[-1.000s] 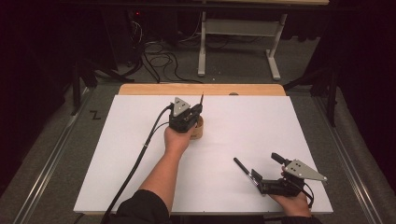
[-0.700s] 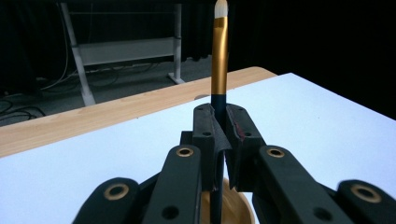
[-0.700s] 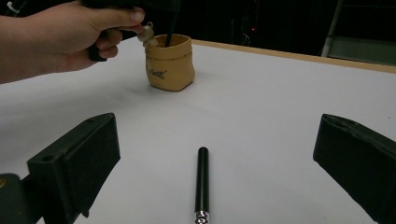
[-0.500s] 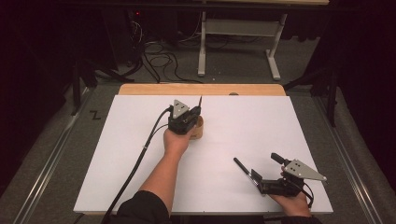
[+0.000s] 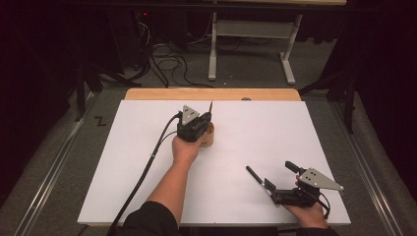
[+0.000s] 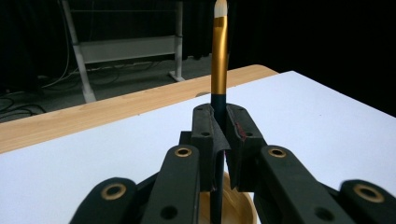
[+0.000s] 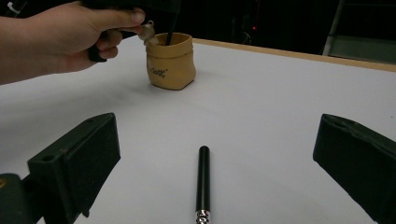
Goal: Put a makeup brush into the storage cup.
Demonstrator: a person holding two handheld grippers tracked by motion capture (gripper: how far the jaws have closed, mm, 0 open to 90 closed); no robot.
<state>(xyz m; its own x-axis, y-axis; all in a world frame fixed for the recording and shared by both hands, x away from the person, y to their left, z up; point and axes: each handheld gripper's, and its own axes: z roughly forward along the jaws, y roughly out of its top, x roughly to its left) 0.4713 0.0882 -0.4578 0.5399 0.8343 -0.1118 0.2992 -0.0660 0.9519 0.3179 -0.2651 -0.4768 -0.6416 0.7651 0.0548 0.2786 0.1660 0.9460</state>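
Note:
My left gripper [image 5: 205,123] is shut on a brush [image 6: 219,56] and holds it upright. The brush has a dark handle, a gold ferrule and a pale tip, and its lower end stands inside a tan cup [image 5: 208,139]. In the left gripper view the jaws [image 6: 219,122] pinch the dark handle just above the cup's rim [image 6: 236,207]. At the table's near right my right gripper [image 5: 279,178] stands wide open. A second black brush [image 7: 203,179] lies flat on the white table [image 5: 255,128] between and ahead of its jaws [image 7: 218,136], untouched, pointing toward the cup [image 7: 170,60].
The person's hand [image 7: 60,37] on the left gripper sits beside the cup. A cable [image 5: 147,167] trails from that gripper to the table's near left edge. A wooden strip [image 5: 211,94] borders the far edge; a metal stand [image 5: 251,34] is beyond.

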